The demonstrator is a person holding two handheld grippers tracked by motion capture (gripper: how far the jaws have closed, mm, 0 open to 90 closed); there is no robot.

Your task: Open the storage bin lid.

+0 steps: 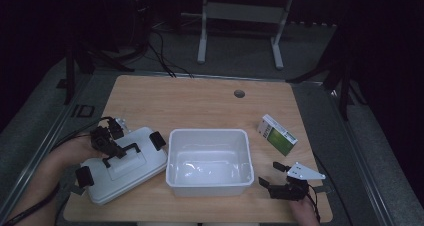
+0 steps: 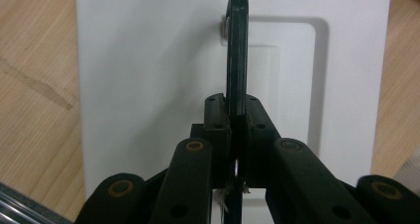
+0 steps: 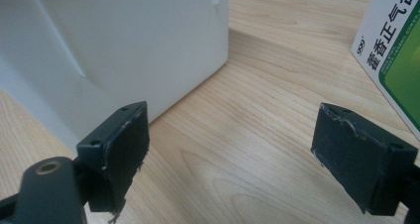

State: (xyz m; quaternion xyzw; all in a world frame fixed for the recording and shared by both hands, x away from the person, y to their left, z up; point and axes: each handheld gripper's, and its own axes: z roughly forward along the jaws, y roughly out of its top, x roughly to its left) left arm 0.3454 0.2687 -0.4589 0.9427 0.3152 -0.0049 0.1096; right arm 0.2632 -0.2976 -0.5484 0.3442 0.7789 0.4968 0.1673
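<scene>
Lid [image 1: 122, 167], lying left of the bin [image 1: 209, 161], could swing and clip its rim if lifted by the handle [image 2: 236, 50] the left gripper [image 1: 111, 148] pinches; right gripper [image 1: 274, 178] waits wide open.

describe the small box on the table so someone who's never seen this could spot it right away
Start at the wooden table and find the open white bin in its middle. Look just right of the bin, towards the table's right edge: the small box lies flat there, angled. It is the one green-and-white printed thing, while the bin and the lid are plain white.
</scene>
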